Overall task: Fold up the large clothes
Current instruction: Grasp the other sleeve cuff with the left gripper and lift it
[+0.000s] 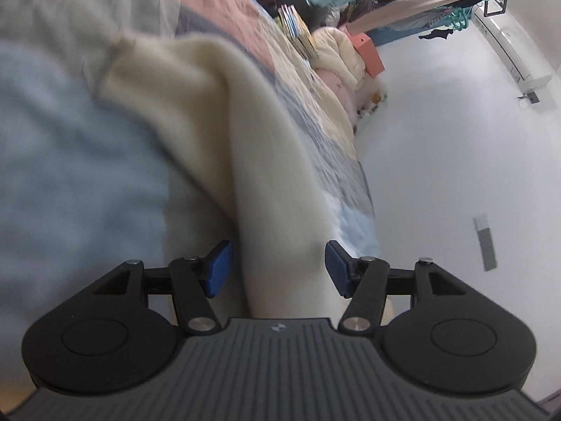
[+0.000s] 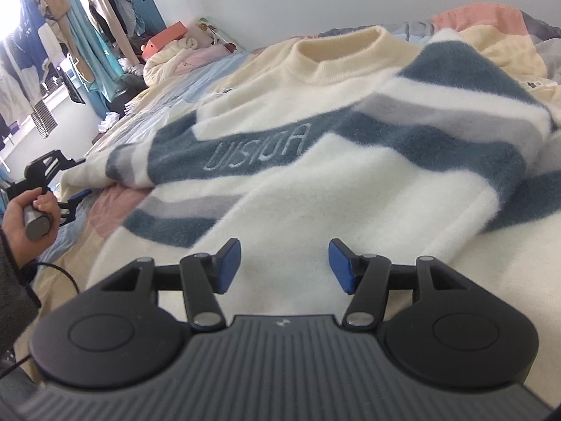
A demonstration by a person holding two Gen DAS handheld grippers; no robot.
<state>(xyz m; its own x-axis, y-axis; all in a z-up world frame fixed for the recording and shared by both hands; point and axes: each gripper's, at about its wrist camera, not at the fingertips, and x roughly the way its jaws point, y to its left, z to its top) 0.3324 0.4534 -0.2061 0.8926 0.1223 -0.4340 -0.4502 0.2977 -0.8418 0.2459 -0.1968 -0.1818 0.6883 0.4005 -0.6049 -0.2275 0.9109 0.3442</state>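
Observation:
A fluffy white sweater [image 2: 350,189] with blue and grey stripes and a cream collar [image 2: 336,56] lies spread face up on the bed. My right gripper [image 2: 285,266] hovers over its white lower part, open, with the blue pads clear of the fabric. At the far left of the right wrist view a hand [image 2: 24,214] holds my left gripper [image 2: 72,201] off the sweater's left sleeve end. In the rolled left wrist view, the left gripper [image 1: 278,268] stands open. A cream fuzzy sleeve [image 1: 245,140] runs beyond and between the pads, which do not press on it.
The bed carries a patchwork quilt [image 2: 115,207] in pink, blue and yellow. A heap of bedding [image 2: 175,52] and an orange box [image 2: 168,35] sit at its far end by hanging clothes [image 2: 52,52]. A white wall [image 1: 438,158], books [image 1: 298,31] and an air conditioner [image 1: 508,49] show.

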